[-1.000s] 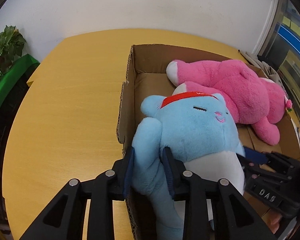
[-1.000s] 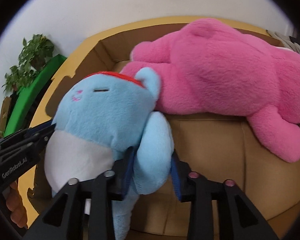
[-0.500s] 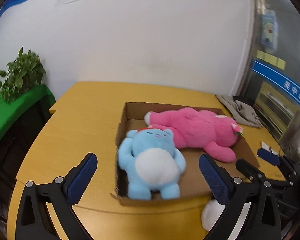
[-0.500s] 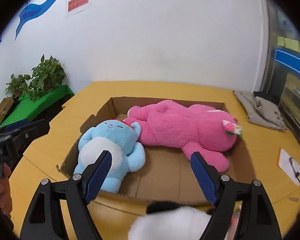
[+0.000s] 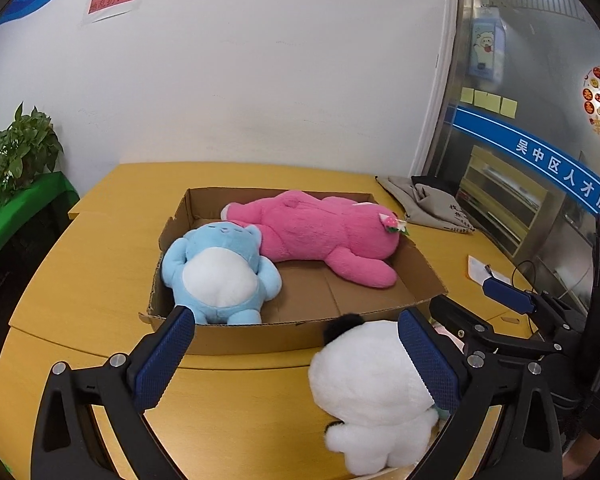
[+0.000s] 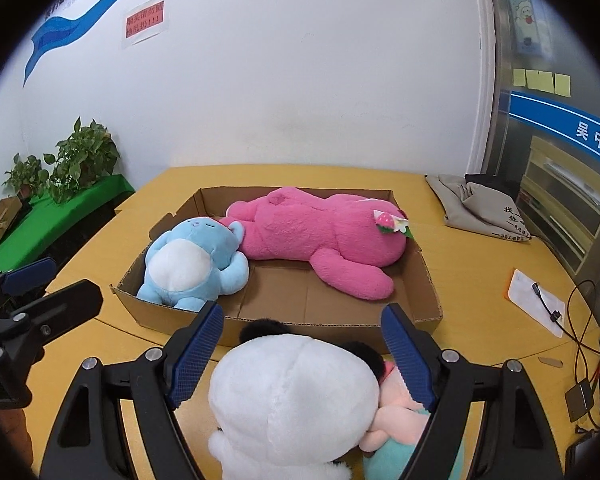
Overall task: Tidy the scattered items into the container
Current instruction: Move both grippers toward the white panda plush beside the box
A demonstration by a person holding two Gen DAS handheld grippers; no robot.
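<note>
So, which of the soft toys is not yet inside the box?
The white plush toy; it lies on the table before the cardboard box, unlike the blue and pink ones.

Blue toy (image 5: pixel 220 268), pink toy (image 5: pixel 324 232), white toy (image 5: pixel 372 384): fluffy plush cloth. Box (image 5: pixel 260 336): matt corrugated cardboard. Table (image 5: pixel 92 264): smooth wood-grain.

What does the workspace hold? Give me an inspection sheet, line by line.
Surface: yellow wooden table, mostly bare.
Job's things: open brown cardboard box holds the blue plush toy and the large pink plush bear; white plush toy with black ears and a small pink-and-teal plush lie outside it at the near edge.
Clutter: grey cloth bag, white paper card.
Grippers: left gripper and right gripper both open, holding nothing.
Cables: black cable at the right edge.
Surroundings: white wall, potted green plants, glass partition.
</note>
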